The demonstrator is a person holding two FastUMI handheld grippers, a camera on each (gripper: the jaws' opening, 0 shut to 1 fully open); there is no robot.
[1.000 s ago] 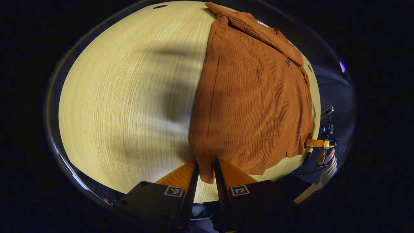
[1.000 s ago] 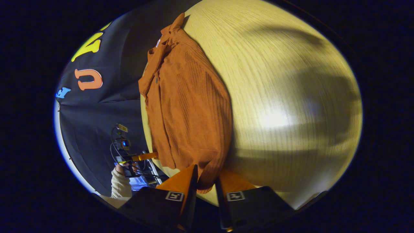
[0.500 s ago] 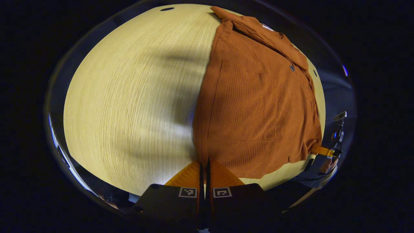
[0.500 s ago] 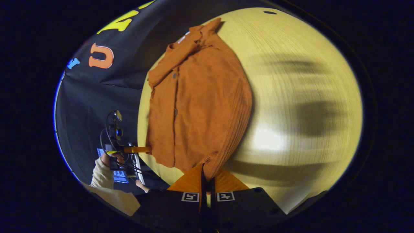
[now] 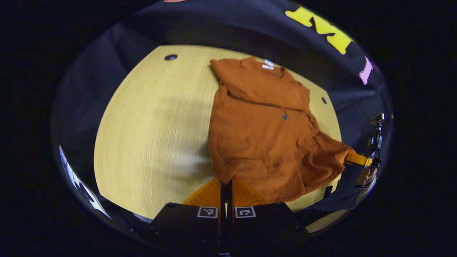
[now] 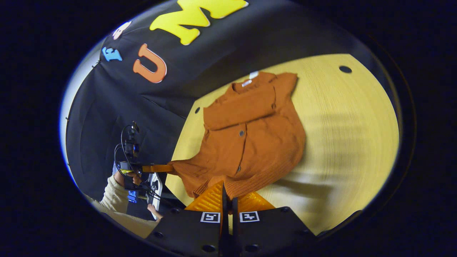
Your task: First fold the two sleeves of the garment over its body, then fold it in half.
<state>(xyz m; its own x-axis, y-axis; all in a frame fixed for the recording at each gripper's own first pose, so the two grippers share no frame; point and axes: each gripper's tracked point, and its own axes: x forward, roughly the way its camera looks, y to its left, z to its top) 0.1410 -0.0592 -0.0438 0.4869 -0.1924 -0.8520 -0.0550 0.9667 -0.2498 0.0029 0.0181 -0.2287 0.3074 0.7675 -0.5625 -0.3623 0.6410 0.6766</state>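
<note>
A rust-orange ribbed shirt [image 5: 264, 135] lies on the round wooden table [image 5: 153, 125], collar at the far side, with its sleeves laid across the chest [image 5: 264, 89]. My left gripper [image 5: 226, 182] is shut on one hem corner, which is raised off the table. At the right of the left gripper view, my right gripper [image 5: 348, 157] pinches the other hem corner. In the right gripper view the shirt [image 6: 250, 135] spreads ahead of my right gripper [image 6: 227, 186], which is shut on the hem. The left gripper [image 6: 167, 167] holds the far corner there, pulling it taut.
Small dark holes [image 5: 170, 57] [image 6: 345, 69] mark the tabletop [image 6: 342, 125] near its far edge. The black cloth wall [image 6: 117, 117] hangs close behind the table. A hand [image 6: 125, 176] in a pale sleeve [image 6: 114, 196] holds the left gripper beyond the table's edge.
Both grippers went from open around the hem to shut on it. They then rose and tilted up, lifting the hem corners off the table.
</note>
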